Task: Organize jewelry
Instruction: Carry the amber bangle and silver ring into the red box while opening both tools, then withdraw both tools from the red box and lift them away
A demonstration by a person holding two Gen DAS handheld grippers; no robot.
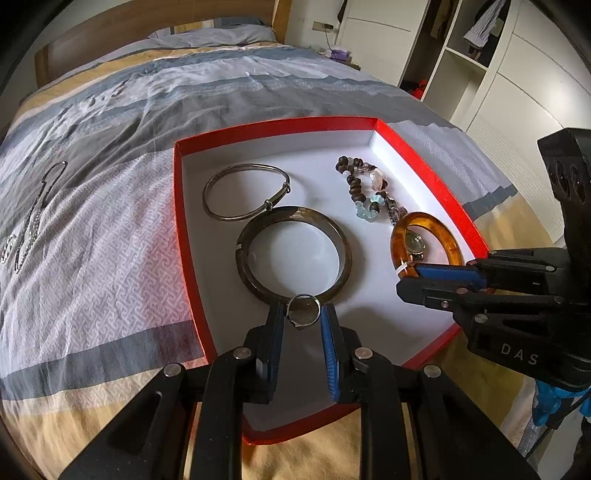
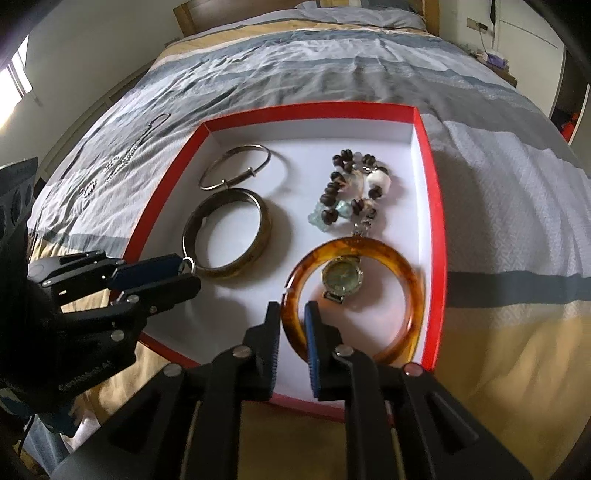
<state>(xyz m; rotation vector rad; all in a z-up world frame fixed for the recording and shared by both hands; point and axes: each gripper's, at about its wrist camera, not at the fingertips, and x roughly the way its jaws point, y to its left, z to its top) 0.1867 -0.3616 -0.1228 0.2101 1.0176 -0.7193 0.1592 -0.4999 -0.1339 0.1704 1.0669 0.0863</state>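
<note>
A red box point(image 1: 417, 155) point(image 2: 432, 192) with a white floor lies on the bed. In it lie a thin silver bangle point(image 1: 221, 218) point(image 2: 207, 181), a dark brown bangle point(image 1: 343, 266) point(image 2: 264, 236), a beaded bracelet point(image 1: 360, 188) point(image 2: 351, 192), an amber bangle point(image 1: 443, 227) point(image 2: 415, 295) and a small watch point(image 1: 415, 245) point(image 2: 341, 278) inside it. My left gripper point(image 1: 303, 314) point(image 2: 186, 267) is shut on a small silver ring point(image 1: 303, 311) point(image 2: 187, 263) just above the box floor. My right gripper point(image 2: 291, 314) point(image 1: 410, 271) is shut on the amber bangle's near-left rim.
A silver chain necklace point(image 1: 29, 225) point(image 2: 129, 155) lies on the striped bedspread left of the box. White wardrobes point(image 1: 480, 74) stand to the right of the bed; a wooden headboard point(image 1: 147, 26) is at the far end.
</note>
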